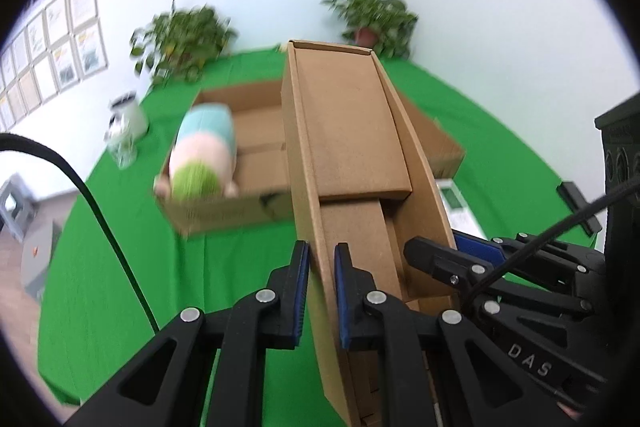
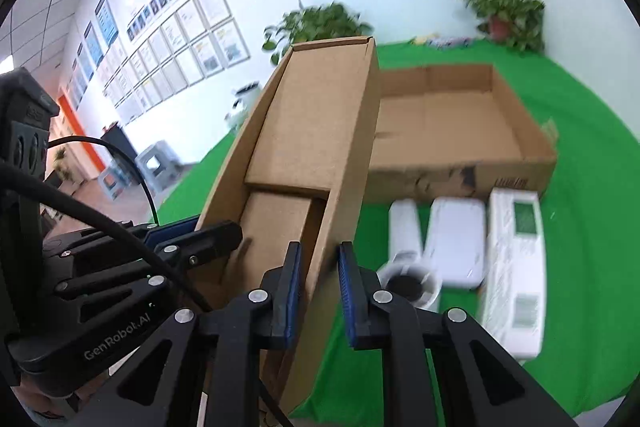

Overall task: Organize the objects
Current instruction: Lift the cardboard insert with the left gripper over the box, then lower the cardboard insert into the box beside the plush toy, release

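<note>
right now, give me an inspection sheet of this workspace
surface: green cloth on the table
job's things: narrow cardboard box held up; open carton with plush toy inside
clutter: white boxes, white tube, jar
grippers: left gripper shut on one long wall of the narrow cardboard box, right gripper on the other
cables: black cable hanging loose
surroundings: potted plants, framed papers

The left gripper (image 1: 322, 297) is clamped tight, pointing downward toward twelve o'clock. The right gripper (image 2: 319, 297) is clamped likewise, at its three o'clock side.
</note>
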The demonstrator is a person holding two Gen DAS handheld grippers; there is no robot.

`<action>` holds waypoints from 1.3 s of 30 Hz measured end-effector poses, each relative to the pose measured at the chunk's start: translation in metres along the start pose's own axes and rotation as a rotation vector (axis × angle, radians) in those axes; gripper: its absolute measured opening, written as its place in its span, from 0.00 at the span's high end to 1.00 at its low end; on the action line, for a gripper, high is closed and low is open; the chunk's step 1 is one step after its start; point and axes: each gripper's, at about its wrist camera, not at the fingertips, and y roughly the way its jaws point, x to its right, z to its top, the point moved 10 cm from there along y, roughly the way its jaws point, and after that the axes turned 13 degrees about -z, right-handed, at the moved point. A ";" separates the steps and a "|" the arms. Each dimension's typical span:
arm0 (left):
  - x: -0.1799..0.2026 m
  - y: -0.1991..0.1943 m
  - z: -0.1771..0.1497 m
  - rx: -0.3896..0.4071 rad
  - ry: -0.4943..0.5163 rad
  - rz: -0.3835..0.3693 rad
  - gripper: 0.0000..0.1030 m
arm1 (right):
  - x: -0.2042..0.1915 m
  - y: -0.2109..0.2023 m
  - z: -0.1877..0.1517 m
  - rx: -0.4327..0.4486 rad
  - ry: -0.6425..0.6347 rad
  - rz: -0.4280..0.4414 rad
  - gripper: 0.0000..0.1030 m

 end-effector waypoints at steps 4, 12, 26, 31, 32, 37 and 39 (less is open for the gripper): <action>0.006 0.002 0.041 0.065 0.052 -0.043 0.89 | 0.011 -0.012 0.043 0.071 0.009 -0.048 0.86; -0.009 -0.003 0.117 0.198 0.072 -0.085 0.89 | 0.010 -0.025 0.126 0.174 -0.025 -0.117 0.86; -0.065 0.031 0.194 0.222 0.067 -0.019 0.88 | -0.012 0.052 0.221 0.117 -0.035 -0.060 0.85; -0.092 0.071 0.200 0.156 0.033 0.006 0.86 | -0.011 0.123 0.237 0.001 -0.020 -0.020 0.85; -0.091 0.075 0.196 0.139 0.025 0.020 0.86 | -0.010 0.136 0.238 -0.021 -0.011 -0.011 0.85; -0.115 0.114 0.181 0.043 -0.014 0.047 0.87 | -0.008 0.200 0.232 -0.125 0.011 0.011 0.86; -0.121 0.128 0.168 -0.005 -0.031 0.048 0.87 | -0.005 0.224 0.226 -0.166 0.014 0.011 0.86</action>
